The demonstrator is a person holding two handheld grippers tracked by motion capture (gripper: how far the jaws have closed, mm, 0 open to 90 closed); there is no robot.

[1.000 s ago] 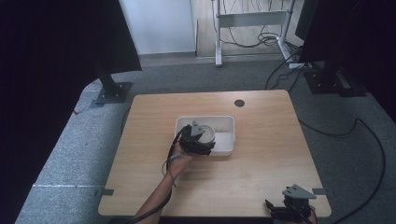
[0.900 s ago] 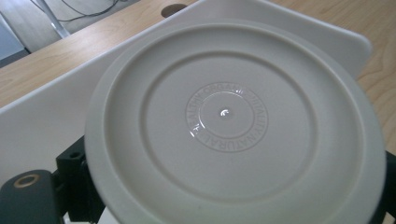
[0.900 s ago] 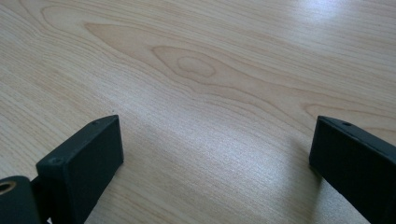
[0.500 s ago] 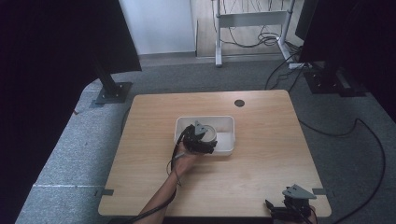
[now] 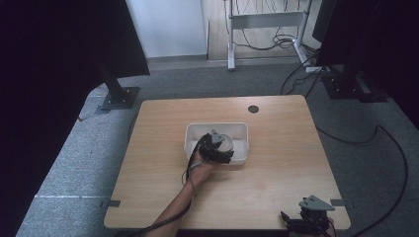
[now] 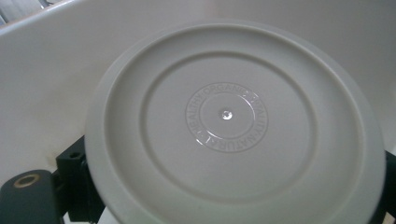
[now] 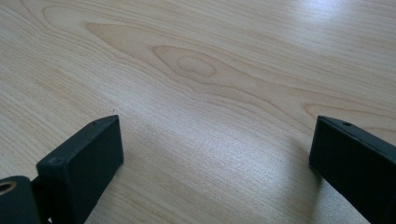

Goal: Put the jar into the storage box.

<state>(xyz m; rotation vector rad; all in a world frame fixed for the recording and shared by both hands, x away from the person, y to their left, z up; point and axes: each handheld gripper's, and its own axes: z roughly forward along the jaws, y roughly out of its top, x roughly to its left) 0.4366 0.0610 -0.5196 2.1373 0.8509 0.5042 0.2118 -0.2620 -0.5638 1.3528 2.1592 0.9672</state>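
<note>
Left gripper [image 5: 217, 148] clamped on round lid [image 6: 233, 126], held inside white bin [image 5: 240, 129] at table [image 5: 276, 187] centre; release pending. Right gripper [image 5: 309, 219] parked at near right corner, jaws apart, empty. Bin walls close around lid; table open on all sides.

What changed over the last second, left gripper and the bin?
Very little. The left gripper stays over the near edge of the white bin, its hand shifted only slightly. In the left gripper view a round white lid sits between its jaws, with the bin's wall behind it; a firm grip cannot be confirmed. The right gripper stays parked at the table's near right corner, jaws open. The bin has not moved.
</note>
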